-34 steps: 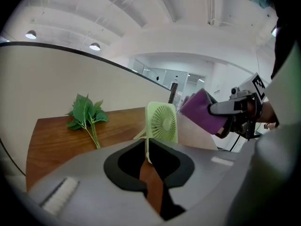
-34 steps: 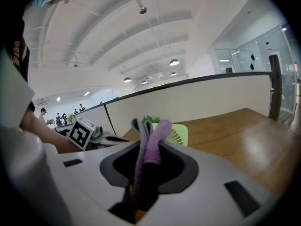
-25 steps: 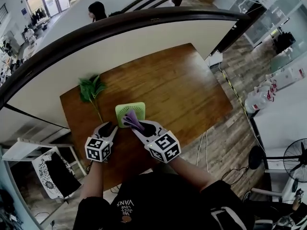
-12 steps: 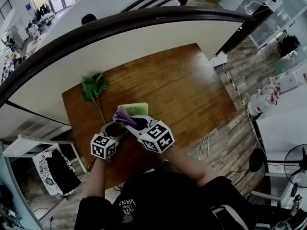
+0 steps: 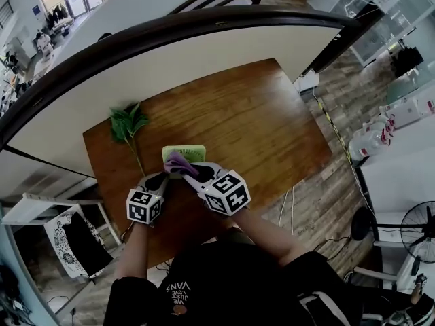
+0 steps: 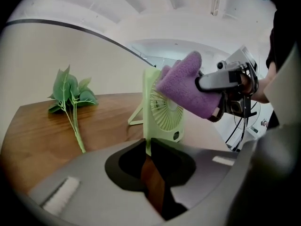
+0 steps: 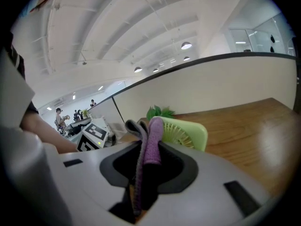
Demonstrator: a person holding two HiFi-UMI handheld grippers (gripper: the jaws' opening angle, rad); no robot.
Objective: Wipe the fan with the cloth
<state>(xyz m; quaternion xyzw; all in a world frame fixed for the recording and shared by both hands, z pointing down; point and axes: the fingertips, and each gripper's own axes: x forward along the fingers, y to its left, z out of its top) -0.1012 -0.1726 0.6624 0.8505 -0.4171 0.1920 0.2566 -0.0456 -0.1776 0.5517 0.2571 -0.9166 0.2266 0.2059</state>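
- The left claw [image 6: 147, 149] opened wide a moment ago and has just been closing. It's now nearly together, pinching the near bottom edge of the fan [image 6: 164, 112].
- The fan stands upright on its little stand, mid-worktop [image 5: 258, 128], with a leafy sprig [image 5: 126, 124] off to its left.
- The right claw [image 7: 148, 147] is clamped tight on the purple cloth [image 6: 183, 86], which has slid across and now sits against the fan's upper front grille.
- My read: the fan is now steadied, so proper wiping strokes can start, and most of the grille looks not yet done.
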